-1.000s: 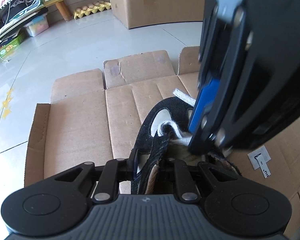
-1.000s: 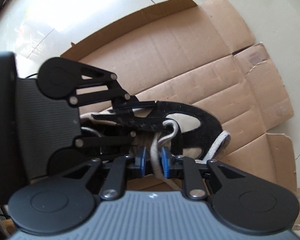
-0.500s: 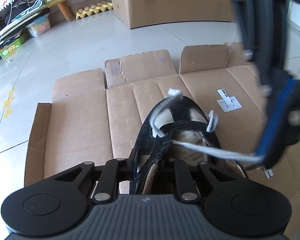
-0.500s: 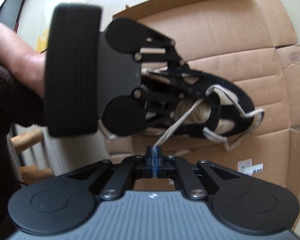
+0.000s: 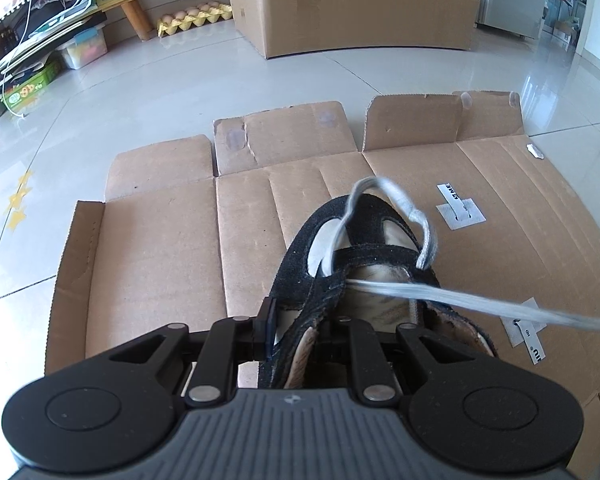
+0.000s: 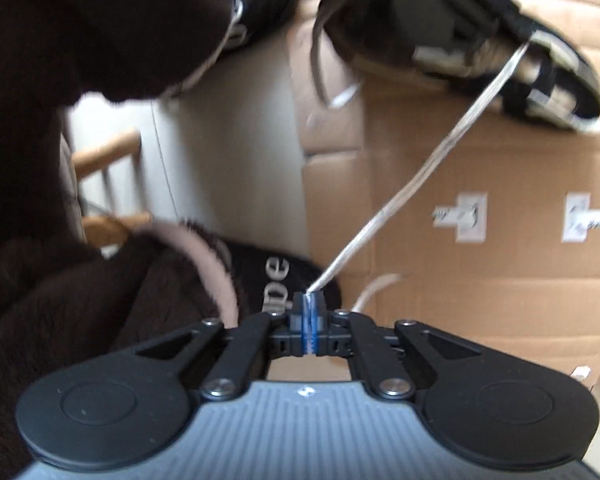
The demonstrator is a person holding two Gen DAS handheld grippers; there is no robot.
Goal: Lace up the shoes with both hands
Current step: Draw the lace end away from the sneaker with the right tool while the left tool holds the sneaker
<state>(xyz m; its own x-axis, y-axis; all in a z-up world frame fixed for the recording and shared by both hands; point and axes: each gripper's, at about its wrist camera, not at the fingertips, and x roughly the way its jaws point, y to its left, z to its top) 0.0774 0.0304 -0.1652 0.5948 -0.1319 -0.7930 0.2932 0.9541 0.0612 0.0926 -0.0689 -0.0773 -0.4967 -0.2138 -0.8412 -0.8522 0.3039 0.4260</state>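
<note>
- In the left wrist view the flattened cardboard (image 5: 160,264) fills the middle of the frame, with its raised flaps along the upper edge and a bent-up side at the left – beyond them lies bare glossy tiled floor (image 5: 100,92).
- A large cardboard box (image 5: 352,4) stands at upper centre, and a low shelf with clutter and trays of eggs (image 5: 196,18) sits at upper left, well apart from the shoe.
- The shoe (image 5: 340,256) rests on the cardboard at lower centre of that view: black suede-like upper with pale beige cut-out panels and a worn tan lining.
- The left hand-held gripper (image 5: 300,328) is clamped on the shoe's black upper edge, one dark pad (image 5: 269,326) showing just left of it.
- A flat white lace (image 5: 480,300) loops over the toe end and runs taut out to the right edge of the frame.
- In the right wrist view, which is blurred, the right hand-held gripper (image 6: 310,320) is closed on that lace, pinched between its blue pads (image 6: 298,320) – the lace stretches up to the shoe at upper right.
- A dark fuzzy sleeve (image 6: 80,40) fills the left of that frame.
- White stickers (image 5: 460,212) on the cardboard carry print too small to read; a dark item at lower centre of the right view shows letters like "de".
</note>
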